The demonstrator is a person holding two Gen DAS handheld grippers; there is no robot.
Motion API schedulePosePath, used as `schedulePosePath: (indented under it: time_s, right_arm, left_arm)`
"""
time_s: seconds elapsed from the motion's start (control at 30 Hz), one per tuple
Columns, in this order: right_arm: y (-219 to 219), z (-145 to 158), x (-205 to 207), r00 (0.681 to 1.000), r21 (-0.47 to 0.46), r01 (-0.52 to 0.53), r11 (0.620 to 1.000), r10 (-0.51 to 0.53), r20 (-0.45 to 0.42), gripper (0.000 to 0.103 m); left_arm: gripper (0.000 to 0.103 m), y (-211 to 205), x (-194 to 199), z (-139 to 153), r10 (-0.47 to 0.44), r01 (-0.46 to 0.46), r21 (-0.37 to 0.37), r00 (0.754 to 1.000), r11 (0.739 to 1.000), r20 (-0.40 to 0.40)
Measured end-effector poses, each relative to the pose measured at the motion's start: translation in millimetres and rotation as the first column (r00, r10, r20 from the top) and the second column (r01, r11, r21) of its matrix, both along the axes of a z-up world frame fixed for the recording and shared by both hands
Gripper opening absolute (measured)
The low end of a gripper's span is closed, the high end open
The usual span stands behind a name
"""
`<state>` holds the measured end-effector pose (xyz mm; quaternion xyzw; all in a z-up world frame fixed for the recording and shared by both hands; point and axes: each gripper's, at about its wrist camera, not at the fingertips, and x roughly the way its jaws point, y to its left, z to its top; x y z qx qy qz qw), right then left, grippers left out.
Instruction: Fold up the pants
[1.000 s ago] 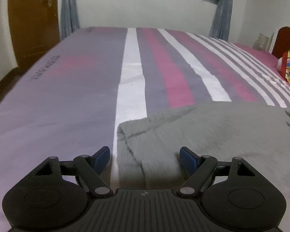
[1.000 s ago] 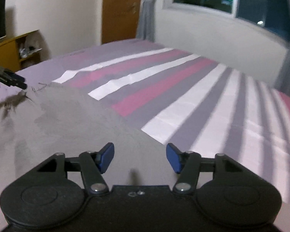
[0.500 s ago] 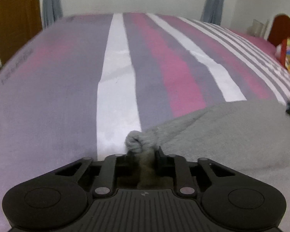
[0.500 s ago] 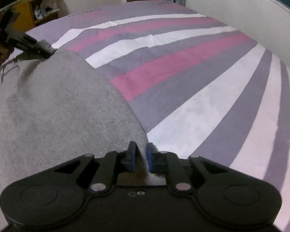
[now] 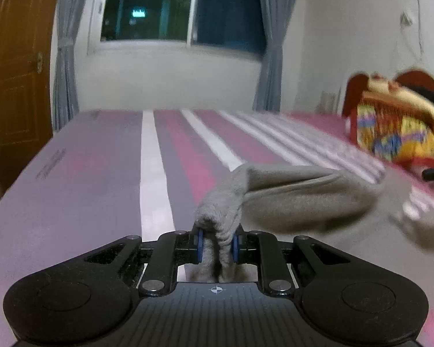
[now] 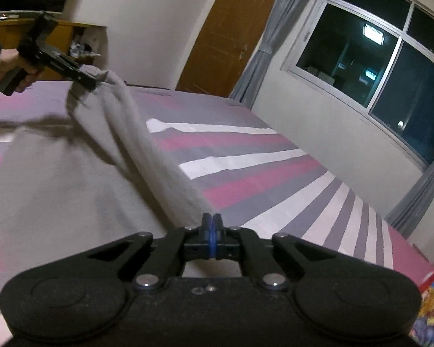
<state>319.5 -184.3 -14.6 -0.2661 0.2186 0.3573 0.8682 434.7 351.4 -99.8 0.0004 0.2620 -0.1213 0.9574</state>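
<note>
Both grippers clamp the grey pants (image 5: 289, 199) edge, left gripper (image 5: 216, 244), right gripper (image 6: 212, 232), lifted centre-frame; fold barely begun.

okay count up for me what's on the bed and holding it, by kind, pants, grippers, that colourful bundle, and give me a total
Grey pants: 1
Grippers: 2, the left gripper and right gripper, each shut on the pants
Colourful bundle: 1
Total: 4
</note>
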Motion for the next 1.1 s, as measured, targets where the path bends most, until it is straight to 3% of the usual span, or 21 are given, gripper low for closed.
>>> schedulePosePath:
  time_s: [0.07,0.17,0.23,0.33,0.4,0.43,0.47,0.53,0.6,0.67,0.73,0.83,0.97,1.1]
  right_arm:
    - [-4.4,-22.1,-22.7,0.994,0.005,0.047,0.999,-0.046,-0.097,0.0]
    - [-13.4,-51.9,-38.2,0.966,0.022,0.146,0.989,-0.137,-0.218,0.003]
    - [-27.0,-48.0,-40.9,0.938,0.088,0.235,0.968,-0.202,-0.281,0.02]
    - [-40.8,-30.8,-35.1,0.912,0.158,0.303,0.94,-0.238,-0.333,0.02]
    - [-41.8,-24.4,-23.2,0.895,0.196,0.348,0.917,-0.263,-0.361,0.02]
    - [-43.0,-24.5,-14.8,0.88,0.227,0.38,0.897,-0.275,-0.386,0.021]
    - [-49.6,-21.7,-2.3,0.86,0.264,0.42,0.868,-0.289,-0.421,0.021]
    - [-41.1,-31.2,6.3,0.83,0.308,0.479,0.822,-0.309,-0.465,0.027]
    - [-38.7,-41.4,28.3,0.795,0.323,0.537,0.779,-0.338,-0.504,0.037]
    - [-35.9,-51.9,43.4,0.765,0.345,0.581,0.737,-0.35,-0.541,0.038]
    - [-34.8,-63.4,54.1,0.728,0.368,0.632,0.682,-0.36,-0.583,0.038]
    - [-35.5,-86.1,67.2,0.67,0.406,0.699,0.589,-0.341,-0.659,0.038]
    - [-47.2,-113.9,93.5,0.581,0.415,0.783,0.464,-0.307,-0.753,0.038]
    - [-54.4,-133.8,119.4,0.523,0.395,0.83,0.394,-0.301,-0.797,0.038]
  left_arm:
    - [0.018,-5.5,-24.9,-15.6,0.015,-0.016,-0.018,0.998,1.0,-0.056]
    - [0.018,-15.9,-50.4,-40.3,0.079,-0.075,0.029,0.983,0.997,-0.163]
    - [0.018,-14.8,-75.0,-46.1,0.122,-0.121,0.019,0.975,0.993,-0.186]
    - [0.018,-0.6,-106.0,-47.2,0.23,-0.245,-0.051,0.952,0.968,-0.202]
    - [0.023,11.4,-126.3,-46.1,0.306,-0.341,-0.179,0.931,0.923,-0.198]
    - [0.032,14.0,-139.3,-44.7,0.326,-0.366,-0.265,0.927,0.892,-0.184]
    - [0.043,14.5,-150.0,-44.9,0.334,-0.377,-0.355,0.926,0.856,-0.178]
    - [0.049,11.0,-163.6,-52.5,0.331,-0.377,-0.476,0.926,0.794,-0.181]
    - [0.049,0.0,-159.6,-58.0,0.343,-0.394,-0.532,0.918,0.749,-0.197]
    - [0.049,-4.5,-156.2,-65.5,0.378,-0.431,-0.609,0.899,0.666,-0.222]
    - [0.049,-7.2,-151.0,-73.8,0.407,-0.463,-0.684,0.876,0.564,-0.258]
    - [0.049,-11.4,-140.3,-90.0,0.415,-0.489,-0.736,0.857,0.469,-0.305]
    - [0.049,-19.0,-116.8,-106.2,0.412,-0.52,-0.747,0.839,0.414,-0.355]
    - [0.049,-21.8,-103.8,-116.2,0.419,-0.535,-0.748,0.828,0.393,-0.373]
